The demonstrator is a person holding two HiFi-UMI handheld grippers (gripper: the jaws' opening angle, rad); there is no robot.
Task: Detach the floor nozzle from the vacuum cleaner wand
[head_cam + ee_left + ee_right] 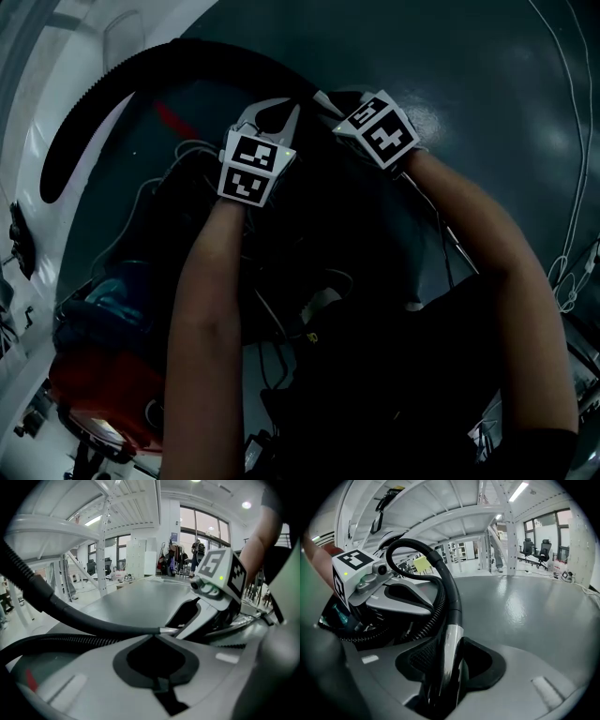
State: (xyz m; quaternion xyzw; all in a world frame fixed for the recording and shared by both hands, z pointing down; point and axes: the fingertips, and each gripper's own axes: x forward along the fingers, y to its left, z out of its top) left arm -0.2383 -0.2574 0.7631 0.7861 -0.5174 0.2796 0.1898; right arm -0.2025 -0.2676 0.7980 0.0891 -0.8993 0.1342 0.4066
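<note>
Grey hall floor (525, 602). Right tool (457, 660) spread astride the wand (449, 639), whose length runs straight ahead; left tool (155, 641) pressed together, alongside.

The left gripper (274, 117) and right gripper (328, 97) sit side by side, close together, above the floor (487, 75). The wand (449, 658) runs between the right gripper's spread jaws and passes just beyond the left gripper's closed tips. The hose (89, 112) arcs behind and left of both. The vacuum (98, 380) lies left of the left arm (202, 328), nearer the person. Cables (567, 272) lie far right.
</note>
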